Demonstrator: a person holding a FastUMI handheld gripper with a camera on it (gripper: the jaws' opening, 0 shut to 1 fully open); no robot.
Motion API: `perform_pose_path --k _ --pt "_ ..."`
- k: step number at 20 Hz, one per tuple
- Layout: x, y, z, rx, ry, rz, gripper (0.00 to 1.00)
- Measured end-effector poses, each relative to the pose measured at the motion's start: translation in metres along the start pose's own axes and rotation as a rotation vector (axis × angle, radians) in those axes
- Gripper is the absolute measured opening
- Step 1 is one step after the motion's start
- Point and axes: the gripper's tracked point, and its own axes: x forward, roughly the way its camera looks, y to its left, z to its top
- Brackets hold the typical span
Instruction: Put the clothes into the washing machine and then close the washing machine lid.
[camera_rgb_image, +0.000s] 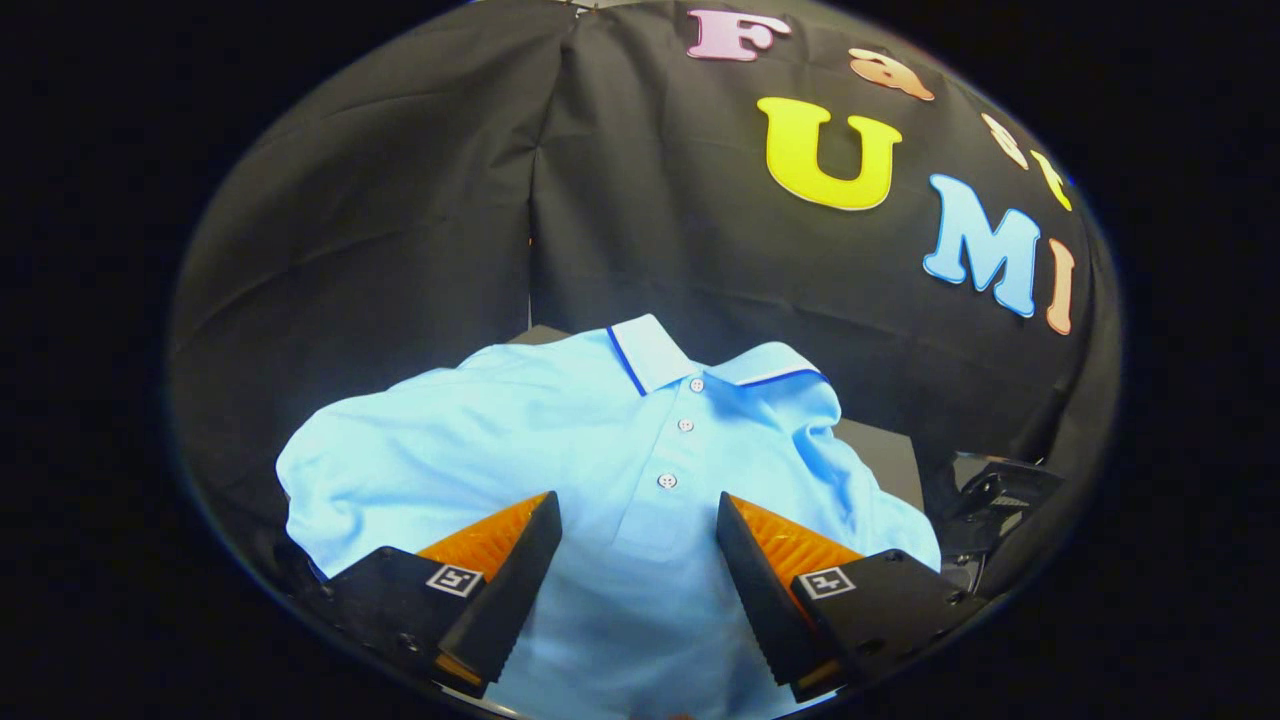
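A: Item one?
B: Polo shirt (560, 440), light blue, centre of frame, spread front-up on a dark surface (880, 450). Likely laid flat to offer an easy pinch.
A: Orientation?
B: Collar (660, 355) toward the upper centre, hem toward the bottom; long axis runs collar to hem, straight away from the fingers. Button placket on that line.
A: Item two?
B: Gripper (638, 520), lower centre. Fingers spread wide, holding nothing, poised over the chest either side of the placket; contact with cloth cannot be told.
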Motion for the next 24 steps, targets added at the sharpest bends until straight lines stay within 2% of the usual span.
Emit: perform_pose_path --k 2,7,13,16,20,24 --pt "0.003 0.001 0.0 0.036 0.01 0.024 0.97" --pt "0.001 0.009 0.0 0.02 0.017 0.051 0.93" --pt "-0.002 0.008 0.002 -0.036 -0.001 0.054 0.04" --pt "-0.004 0.008 0.004 -0.03 -0.01 0.066 0.03" --pt "-0.02 0.007 0.017 -0.054 -0.086 0.049 0.01" --pt "-0.036 0.006 0.038 -0.042 -0.133 0.074 0.01"
